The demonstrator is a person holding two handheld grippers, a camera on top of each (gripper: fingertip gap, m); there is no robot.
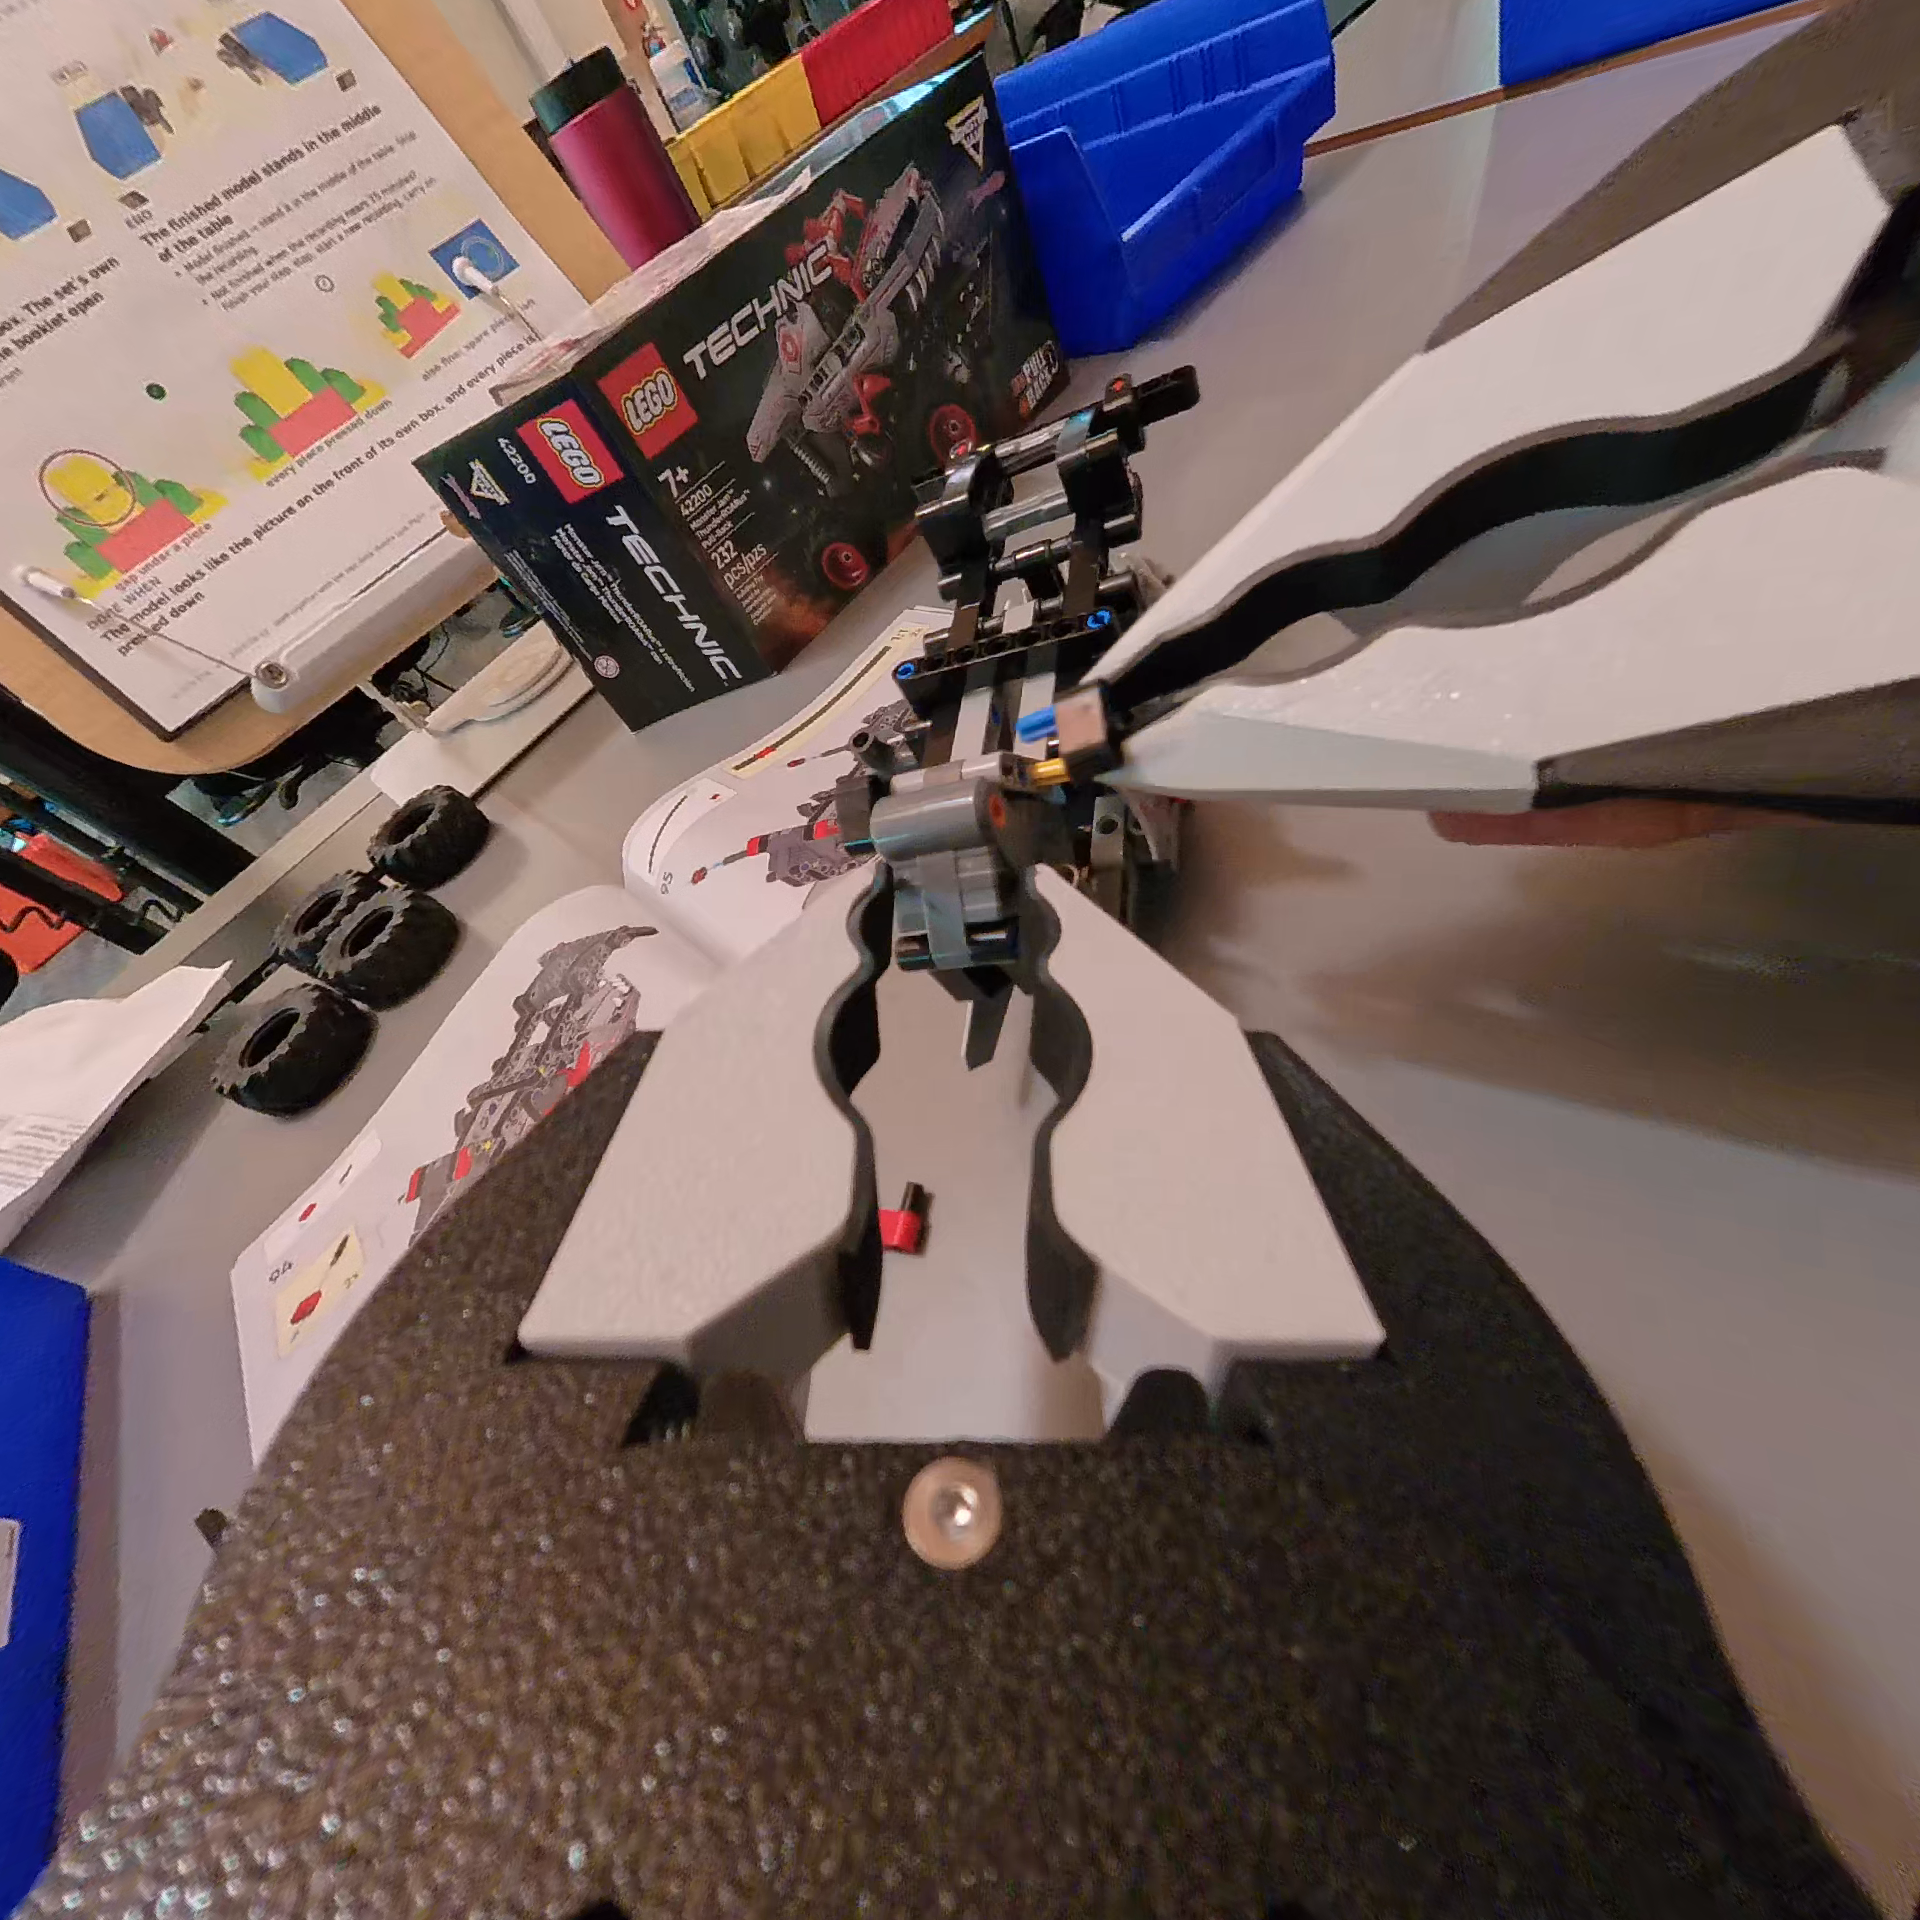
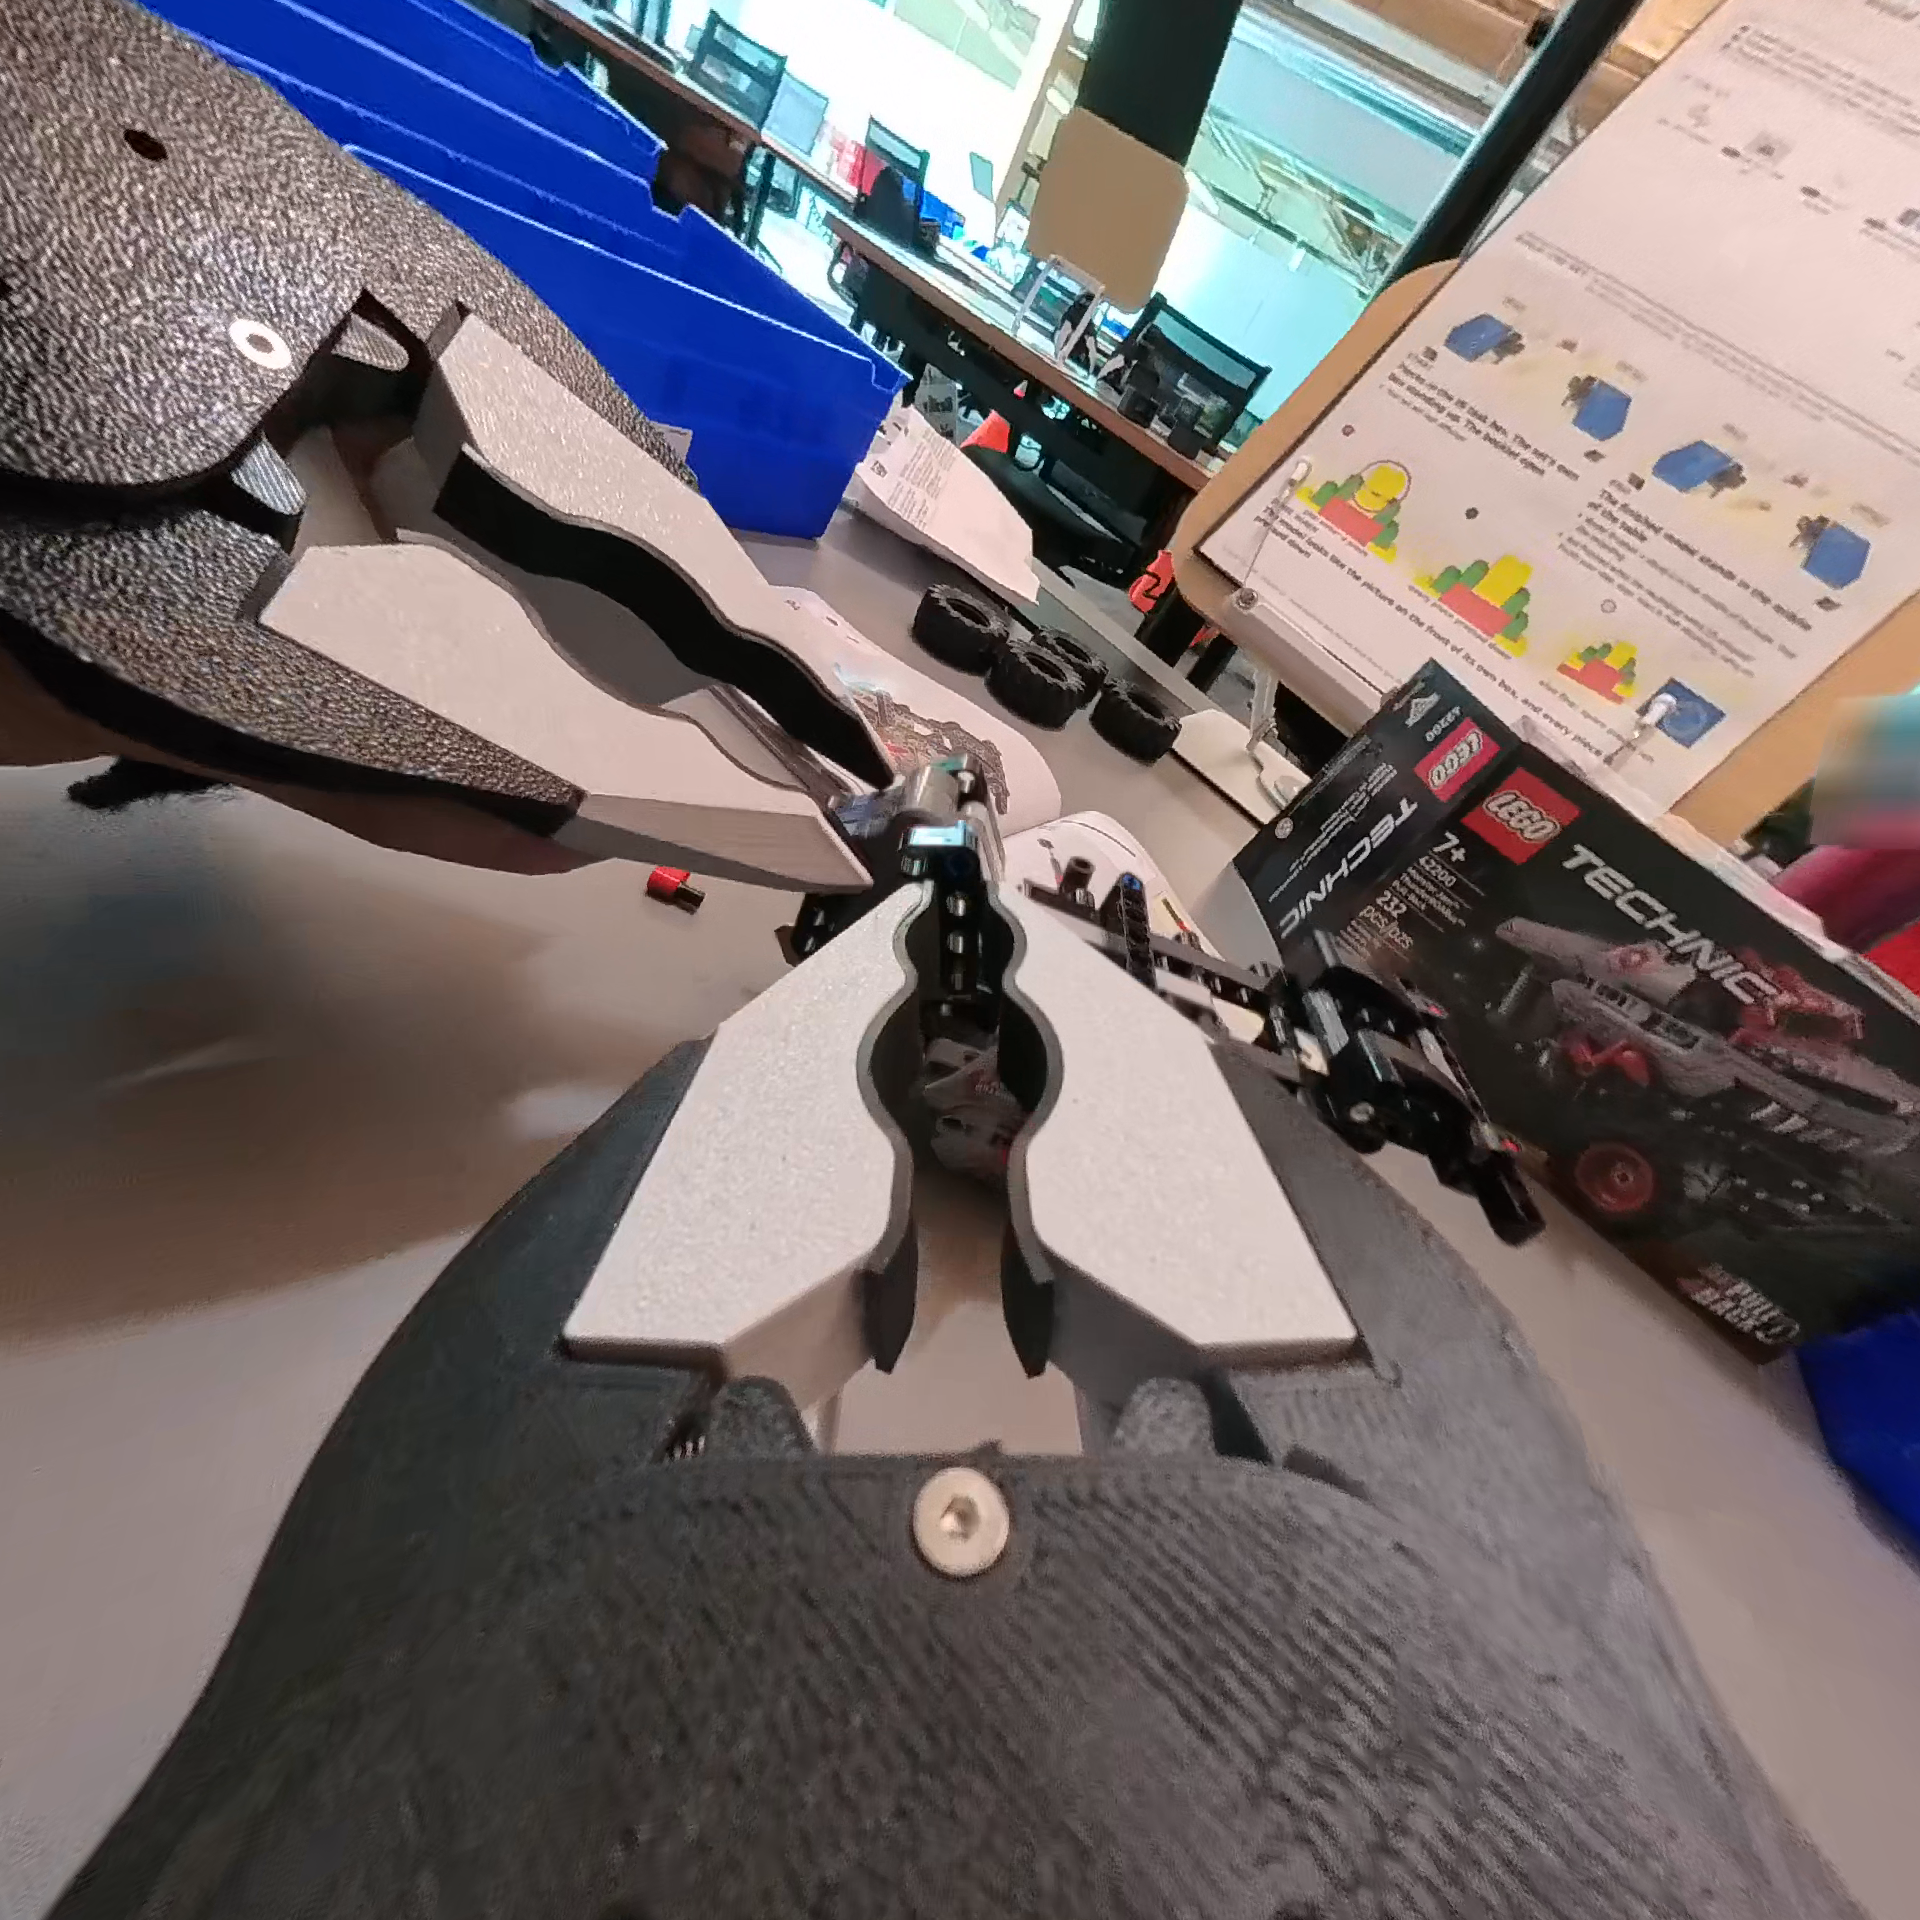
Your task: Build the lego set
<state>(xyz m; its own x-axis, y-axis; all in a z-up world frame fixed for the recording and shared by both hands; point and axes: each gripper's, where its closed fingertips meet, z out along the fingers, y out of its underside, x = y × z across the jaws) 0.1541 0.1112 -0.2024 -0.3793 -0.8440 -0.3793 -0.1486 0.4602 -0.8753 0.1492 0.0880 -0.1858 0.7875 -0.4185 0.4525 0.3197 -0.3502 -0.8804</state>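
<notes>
The half-built Lego model (image 1: 1039, 540), a black beam frame with a grey block at its near end, is held over the table. My left gripper (image 1: 956, 914) is shut on the grey block (image 1: 935, 831). My right gripper (image 1: 1096, 727) comes in from the right, shut on a small black piece with a blue pin (image 1: 1049, 722), right against the frame. In the right wrist view my right gripper (image 2: 956, 914) pinches that black piece (image 2: 951, 935). The left gripper (image 2: 857, 821) reaches in from the upper left, and the model (image 2: 1351, 1039) stretches to the right.
A small red piece (image 1: 902, 1216) lies on the table; it also shows in the right wrist view (image 2: 673, 886). The open booklet (image 1: 582, 997), several black tyres (image 1: 364, 925), the set's box (image 1: 779, 436), blue bins (image 1: 1164, 156) and an instruction board (image 1: 208, 312) stand around. Both grippers' tips are close together, under 4 cm apart.
</notes>
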